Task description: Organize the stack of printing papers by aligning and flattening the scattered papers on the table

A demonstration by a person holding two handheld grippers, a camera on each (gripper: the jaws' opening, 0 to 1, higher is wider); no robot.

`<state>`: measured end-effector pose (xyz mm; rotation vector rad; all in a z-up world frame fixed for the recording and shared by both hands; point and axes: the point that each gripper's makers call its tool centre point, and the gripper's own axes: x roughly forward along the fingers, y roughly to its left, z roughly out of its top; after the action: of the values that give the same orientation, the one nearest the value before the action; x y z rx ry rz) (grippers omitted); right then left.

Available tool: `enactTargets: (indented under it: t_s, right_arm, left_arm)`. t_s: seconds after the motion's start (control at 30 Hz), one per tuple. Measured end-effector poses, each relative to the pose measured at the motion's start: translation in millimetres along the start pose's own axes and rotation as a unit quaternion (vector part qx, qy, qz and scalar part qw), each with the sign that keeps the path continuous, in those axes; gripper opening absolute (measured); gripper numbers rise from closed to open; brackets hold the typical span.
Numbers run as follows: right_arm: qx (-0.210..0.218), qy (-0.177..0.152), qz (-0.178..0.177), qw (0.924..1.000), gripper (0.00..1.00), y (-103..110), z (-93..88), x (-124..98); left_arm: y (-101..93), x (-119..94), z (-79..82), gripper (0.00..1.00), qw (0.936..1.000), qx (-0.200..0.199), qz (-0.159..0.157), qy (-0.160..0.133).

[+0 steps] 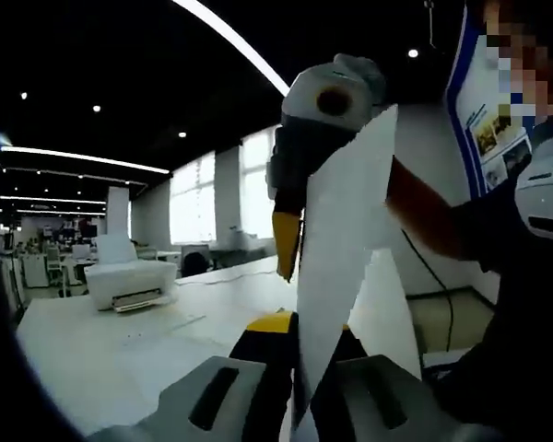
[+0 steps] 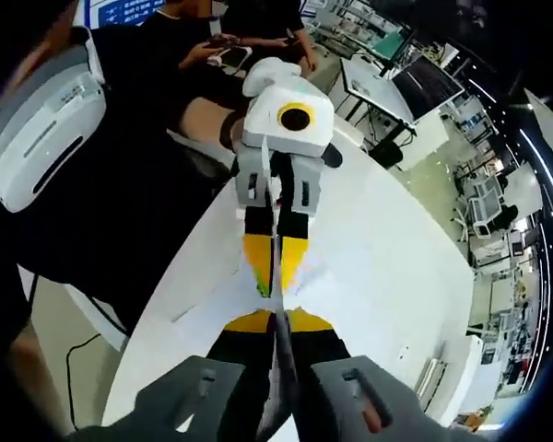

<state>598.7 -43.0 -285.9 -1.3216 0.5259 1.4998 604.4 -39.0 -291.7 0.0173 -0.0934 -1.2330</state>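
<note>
We pinch the thin white paper stack (image 1: 336,267) edge-on in our left gripper (image 1: 300,364), its yellow-tipped jaws closed on it. Our right gripper (image 2: 278,343) clamps the same stack, lifted above the smooth white table (image 2: 387,267), both grippers facing each other.

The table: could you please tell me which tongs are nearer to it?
Left. The left tongs grip the paper's lower end, close above the table; the right tongs grip its upper end, higher up.
</note>
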Motion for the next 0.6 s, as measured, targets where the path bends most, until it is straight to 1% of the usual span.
enactTargets:
  t_s: [0.07, 0.13, 0.2, 0.3, 0.43, 0.5, 0.53, 0.6]
  right_arm:
    - [-0.004, -0.001, -0.001, 1.0000, 0.02, 0.8, -1.0, -0.1]
    - [0.002, -0.010, -0.003, 0.9999, 0.02, 0.5, -1.7, -2.5]
    - [0.004, -0.021, -0.014, 0.9997, 0.03, -1.8, -3.2, -6.7]
    - [0.000, -0.040, -0.048, 0.9980, 0.08, -10.3, -4.3, -14.9]
    - [0.000, -0.061, -0.079, 0.9950, 0.12, -18.2, -5.3, -27.3]
    - [-0.017, -0.076, -0.113, 0.9906, 0.16, -28.2, -3.5, -36.9]
    - [-0.018, -0.078, -0.117, 0.9899, 0.17, -29.4, -3.4, -38.2]
    - [-0.011, -0.096, -0.142, 0.9852, 0.19, -40.7, -3.8, -51.1]
  left_arm:
    - [-2.0, 0.2, 0.1, 0.05, 1.0000, -0.005, -0.002, 0.003]
    - [-2.6, -0.4, 3.0, 0.05, 0.9998, -0.019, -0.002, -0.003]
    - [-0.3, -2.3, 5.8, 0.05, 0.9996, -0.028, 0.002, -0.008]
    - [2.9, -4.9, 9.3, 0.05, 0.9993, -0.034, 0.009, -0.012]
    - [4.1, -7.1, 17.5, 0.04, 0.9988, -0.043, 0.011, -0.021]
    - [4.1, -7.6, 21.9, 0.04, 0.9984, -0.050, 0.011, -0.023]
    - [4.1, -7.7, 22.6, 0.04, 0.9983, -0.051, 0.011, -0.024]
    - [5.6, -9.9, 28.4, 0.04, 0.9976, -0.060, 0.014, -0.031]
